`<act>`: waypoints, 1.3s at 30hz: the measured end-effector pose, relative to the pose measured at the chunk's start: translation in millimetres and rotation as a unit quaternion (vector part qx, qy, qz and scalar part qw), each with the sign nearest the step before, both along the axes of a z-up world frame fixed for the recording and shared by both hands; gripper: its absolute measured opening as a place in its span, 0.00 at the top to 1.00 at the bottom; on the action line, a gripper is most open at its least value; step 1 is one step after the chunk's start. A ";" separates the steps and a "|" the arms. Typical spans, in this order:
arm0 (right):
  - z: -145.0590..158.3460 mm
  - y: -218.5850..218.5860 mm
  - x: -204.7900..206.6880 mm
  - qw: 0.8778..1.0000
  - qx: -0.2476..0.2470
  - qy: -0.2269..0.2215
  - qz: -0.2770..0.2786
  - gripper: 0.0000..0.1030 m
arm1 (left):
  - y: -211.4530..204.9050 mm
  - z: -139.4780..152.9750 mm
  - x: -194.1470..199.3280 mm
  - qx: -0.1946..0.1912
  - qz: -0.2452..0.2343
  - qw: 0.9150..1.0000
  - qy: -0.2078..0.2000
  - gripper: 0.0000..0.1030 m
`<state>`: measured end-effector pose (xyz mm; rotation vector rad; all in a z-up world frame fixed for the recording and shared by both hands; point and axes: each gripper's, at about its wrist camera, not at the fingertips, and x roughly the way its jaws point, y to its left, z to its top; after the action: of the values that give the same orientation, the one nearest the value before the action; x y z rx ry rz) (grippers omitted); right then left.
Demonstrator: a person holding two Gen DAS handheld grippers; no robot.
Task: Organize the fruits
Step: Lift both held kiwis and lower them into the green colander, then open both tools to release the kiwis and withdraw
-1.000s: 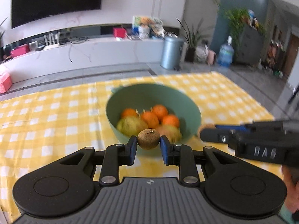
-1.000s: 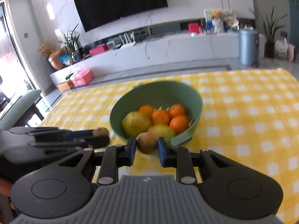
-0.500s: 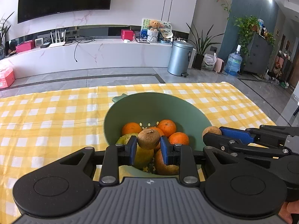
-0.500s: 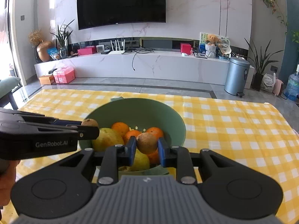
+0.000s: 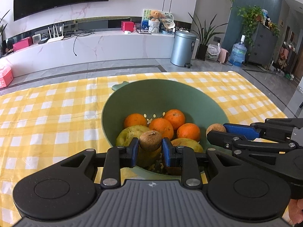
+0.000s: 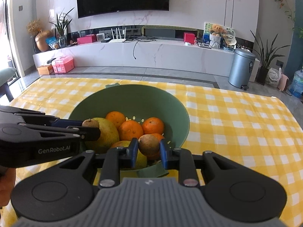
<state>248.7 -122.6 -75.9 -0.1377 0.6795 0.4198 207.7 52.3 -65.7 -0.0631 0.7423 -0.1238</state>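
Note:
A green colander bowl [image 5: 151, 96] [image 6: 151, 98] stands on the yellow checked tablecloth. It holds several oranges [image 5: 161, 127] [image 6: 130, 129] and yellow-green pears [image 5: 130, 134] [image 6: 106, 132]. My left gripper [image 5: 150, 149] is shut on a small brown kiwi [image 5: 150, 141], held over the bowl's near side. My right gripper [image 6: 148, 151] is shut on another brown kiwi [image 6: 148, 144], also over the near part of the bowl. Each gripper shows in the other's view: the right gripper [image 5: 215, 132] with its kiwi [image 5: 215, 129] at the bowl's right rim, the left gripper [image 6: 90, 127] with its kiwi [image 6: 90, 123] at the left rim.
The tablecloth [image 5: 47, 117] [image 6: 236, 123] spreads wide to both sides of the bowl. Beyond the table's far edge lies grey floor, with a white marble TV bench [image 6: 151, 53] and a grey bin [image 5: 182, 48]. A hand [image 6: 6, 185] shows at the lower left.
Both grippers have moved forward and down with their kiwis, from in front of the bowl to over its near side. The bowl looms larger in both views.

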 end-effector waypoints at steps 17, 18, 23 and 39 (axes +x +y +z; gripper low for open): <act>-1.0 -0.2 -1.9 1.000 -0.001 -0.005 0.001 0.78 | -0.4 3.9 -7.3 0.001 -0.004 1.000 -0.022 0.58; -0.9 -0.9 -2.3 1.000 0.002 -0.007 0.001 0.77 | -0.2 5.2 -9.3 0.001 -0.004 1.000 -0.027 0.56; 3.4 -4.6 -8.8 1.000 0.015 -0.025 -0.003 0.63 | 1.4 15.5 -20.6 -0.002 -0.004 0.999 -0.041 0.55; 17.6 -26.0 -45.0 0.996 0.086 0.017 -0.028 0.57 | 2.6 32.6 -61.7 0.015 -0.033 0.999 -0.013 0.55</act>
<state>203.7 -148.7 -58.3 0.0519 0.6754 0.4268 146.0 54.9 -33.1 -0.0088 0.7212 -0.1761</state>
